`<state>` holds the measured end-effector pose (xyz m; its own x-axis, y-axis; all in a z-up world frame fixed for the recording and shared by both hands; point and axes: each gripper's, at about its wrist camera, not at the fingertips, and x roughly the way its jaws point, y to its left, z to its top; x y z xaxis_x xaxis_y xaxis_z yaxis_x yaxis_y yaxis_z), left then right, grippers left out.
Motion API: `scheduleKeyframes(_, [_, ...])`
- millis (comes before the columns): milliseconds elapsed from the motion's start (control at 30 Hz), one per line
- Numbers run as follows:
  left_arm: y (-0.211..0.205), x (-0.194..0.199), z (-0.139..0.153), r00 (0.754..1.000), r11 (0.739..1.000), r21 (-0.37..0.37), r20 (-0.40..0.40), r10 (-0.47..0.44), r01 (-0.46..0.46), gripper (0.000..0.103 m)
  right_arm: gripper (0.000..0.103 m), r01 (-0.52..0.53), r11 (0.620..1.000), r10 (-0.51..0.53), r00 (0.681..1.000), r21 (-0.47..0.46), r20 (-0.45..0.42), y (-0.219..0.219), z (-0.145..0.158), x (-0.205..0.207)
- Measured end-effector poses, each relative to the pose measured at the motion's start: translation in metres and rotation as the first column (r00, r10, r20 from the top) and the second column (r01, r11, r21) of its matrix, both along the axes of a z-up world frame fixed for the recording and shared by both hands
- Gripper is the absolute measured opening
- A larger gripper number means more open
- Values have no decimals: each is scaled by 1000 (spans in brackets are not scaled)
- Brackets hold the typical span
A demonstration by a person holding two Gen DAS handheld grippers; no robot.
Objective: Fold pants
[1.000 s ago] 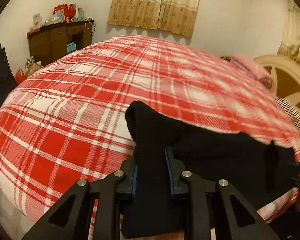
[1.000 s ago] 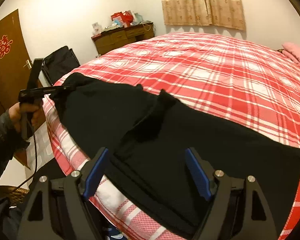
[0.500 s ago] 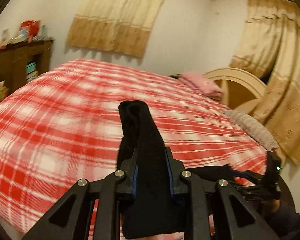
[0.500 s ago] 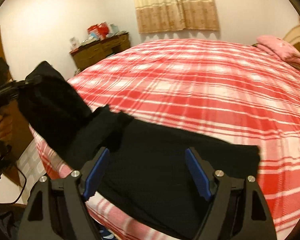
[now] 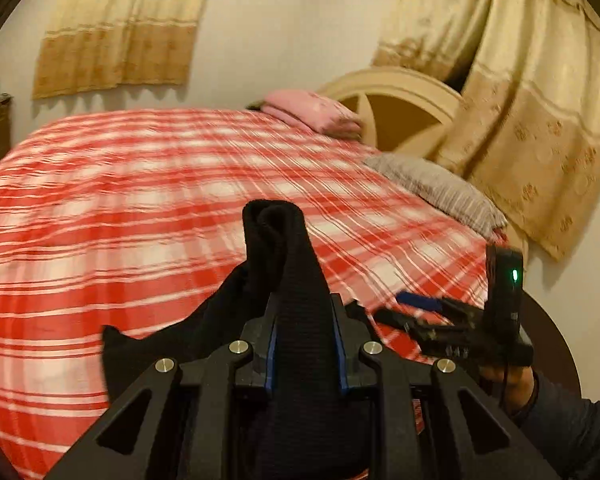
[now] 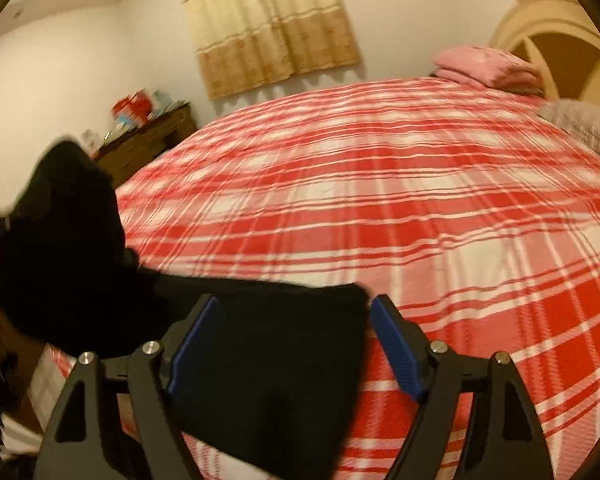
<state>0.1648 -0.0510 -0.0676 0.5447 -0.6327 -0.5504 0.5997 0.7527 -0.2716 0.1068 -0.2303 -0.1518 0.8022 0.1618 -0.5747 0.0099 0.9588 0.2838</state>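
- The left gripper (image 5: 305, 340) is clamped on a thick fold of the black pants (image 5: 288, 280); the cloth stands up between its 2 blue-edged pads and trails down to the left onto the bed.
- The right gripper (image 6: 296, 344) has its pads spread wide, with nothing pressed between them; the pants (image 6: 268, 360) lie flat beneath it at the near edge of the red plaid bedspread (image 6: 380, 200).
- In the left wrist view, the right gripper (image 5: 416, 310) shows at the right, held by a hand (image 5: 508, 384).
- Farther off lie a grey pillow (image 5: 436, 188) and a pink pillow (image 5: 312, 114), then the cream headboard (image 5: 400, 96) and curtains (image 5: 116, 32).
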Motion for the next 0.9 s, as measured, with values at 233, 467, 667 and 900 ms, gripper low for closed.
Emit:
scheduleKeyframes(233, [-68, -1, -41, 997, 985, 160, 24, -69, 64, 23, 81, 118, 989, -117, 993, 89, -13, -43, -5, -2])
scheduleKeyframes(467, [-93, -12, -79, 996, 952, 303, 59, -63, 42, 33, 81, 125, 986, -124, 992, 114, -17, -50, -7, -3])
scheduleKeyframes(667, [-81, -40, -52, 987, 978, 207, 157, -44, 10, 74, 81, 120, 984, -117, 993, 134, -25, -53, -9, -3])
scheduleKeyframes(900, [-29, -23, -46, 949, 942, 238, 262, 173, -238, 75, 81, 89, 981, -87, 996, 170, -20, -53, -1, -10])
